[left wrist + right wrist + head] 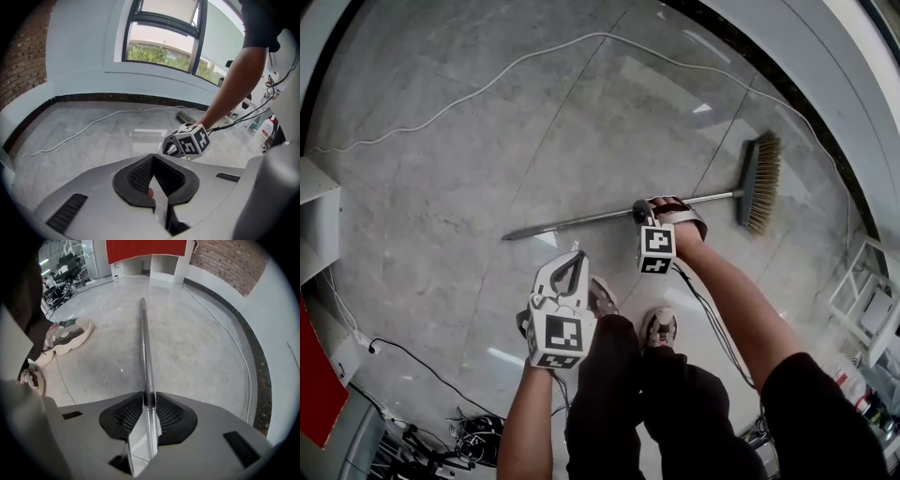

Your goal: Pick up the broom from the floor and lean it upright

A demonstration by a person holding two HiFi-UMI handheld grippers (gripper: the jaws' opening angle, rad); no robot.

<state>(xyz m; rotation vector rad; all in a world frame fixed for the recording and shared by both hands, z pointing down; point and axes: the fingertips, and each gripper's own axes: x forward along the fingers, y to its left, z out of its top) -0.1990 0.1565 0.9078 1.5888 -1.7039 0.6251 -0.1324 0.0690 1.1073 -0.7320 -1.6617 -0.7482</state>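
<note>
The broom lies flat on the grey stone floor, its straw-coloured bristle head (759,183) to the right and its metal handle (581,221) running left. My right gripper (649,208) points steeply down over the handle, a little right of its middle. In the right gripper view the handle (143,343) runs straight out from between the jaws of my right gripper (148,399), which stand open, one on each side of it. My left gripper (573,255) hangs shut and empty nearer my legs, short of the handle. The left gripper view shows the right gripper's marker cube (190,140) ahead and the bristle head (187,116) beyond.
A white cable (487,80) snakes across the floor beyond the broom. The person's shoes (659,328) stand just behind the handle. A white shelf (319,216) and a red panel (319,375) are at the left, a white rack (862,300) at the right, black cables (422,366) at the near left.
</note>
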